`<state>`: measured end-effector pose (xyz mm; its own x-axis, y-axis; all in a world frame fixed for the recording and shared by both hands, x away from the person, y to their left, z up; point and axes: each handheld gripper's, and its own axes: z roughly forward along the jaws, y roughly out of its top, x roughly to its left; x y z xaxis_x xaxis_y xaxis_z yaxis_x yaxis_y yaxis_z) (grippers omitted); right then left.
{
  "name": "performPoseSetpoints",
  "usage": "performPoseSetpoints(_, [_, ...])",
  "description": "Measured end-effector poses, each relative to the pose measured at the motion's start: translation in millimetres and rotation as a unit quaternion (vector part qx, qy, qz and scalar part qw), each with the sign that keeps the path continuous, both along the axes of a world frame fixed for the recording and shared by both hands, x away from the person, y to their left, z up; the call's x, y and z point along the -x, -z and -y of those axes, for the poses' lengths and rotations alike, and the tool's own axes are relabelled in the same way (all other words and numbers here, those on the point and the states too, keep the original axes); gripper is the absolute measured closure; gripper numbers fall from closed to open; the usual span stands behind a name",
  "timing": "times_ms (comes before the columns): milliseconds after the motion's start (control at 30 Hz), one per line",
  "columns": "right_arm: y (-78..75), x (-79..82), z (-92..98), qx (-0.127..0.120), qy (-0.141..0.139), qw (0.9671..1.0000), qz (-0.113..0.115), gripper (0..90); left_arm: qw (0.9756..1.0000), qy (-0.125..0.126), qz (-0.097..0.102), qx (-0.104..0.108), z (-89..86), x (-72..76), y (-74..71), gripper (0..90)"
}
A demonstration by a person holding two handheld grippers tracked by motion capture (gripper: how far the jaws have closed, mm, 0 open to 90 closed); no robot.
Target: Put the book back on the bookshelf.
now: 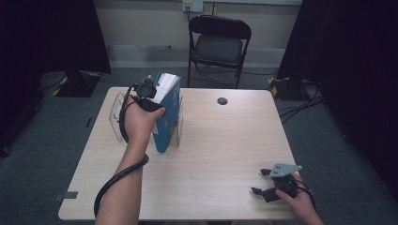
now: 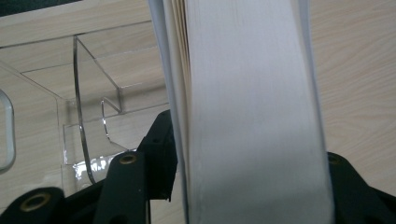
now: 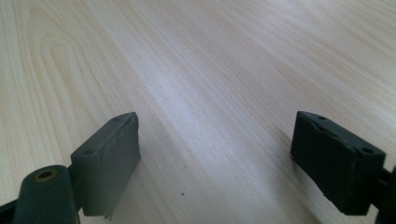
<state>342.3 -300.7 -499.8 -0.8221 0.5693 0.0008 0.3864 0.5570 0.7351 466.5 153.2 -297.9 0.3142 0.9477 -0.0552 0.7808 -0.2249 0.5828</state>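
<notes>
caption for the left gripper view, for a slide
Left gripper straddling the page edge of an upright blue book, beside a clear acrylic stand on the wooden table.

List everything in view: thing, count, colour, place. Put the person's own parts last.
book: one, blue cover, white pages, upright in the clear rack at the table's far left
rack: one, clear acrylic, far left of the table
table: one, light wood, centre
round cap: one, dark, far middle of the table
folding chair: one, black, beyond the table
floor cables: several, black, right of the table
left gripper: one, black, jaws astride the book's page edge
right gripper: one, black, open above bare table, near right
forearms: two, entering from the bottom edge
</notes>
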Motion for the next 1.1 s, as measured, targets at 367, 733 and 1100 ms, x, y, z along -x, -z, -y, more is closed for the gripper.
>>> performPoseSetpoints(367, [0.0,0.4,0.0,0.0,0.0,1.0,0.0,15.3,0.9998,0.011,0.013,0.013,-5.7,17.8,2.8,51.3])
performPoseSetpoints(733, [0.0,0.8,0.1,0.001,0.001,1.0,0.002,15.3,0.9987,0.034,0.028,0.024,-13.8,33.6,5.6,46.6])
performPoseSetpoints(1100, [0.0,0.8,0.2,0.0,0.0,1.0,0.002,15.3,0.9972,0.046,0.037,0.045,-29.7,49.0,23.7,45.9])
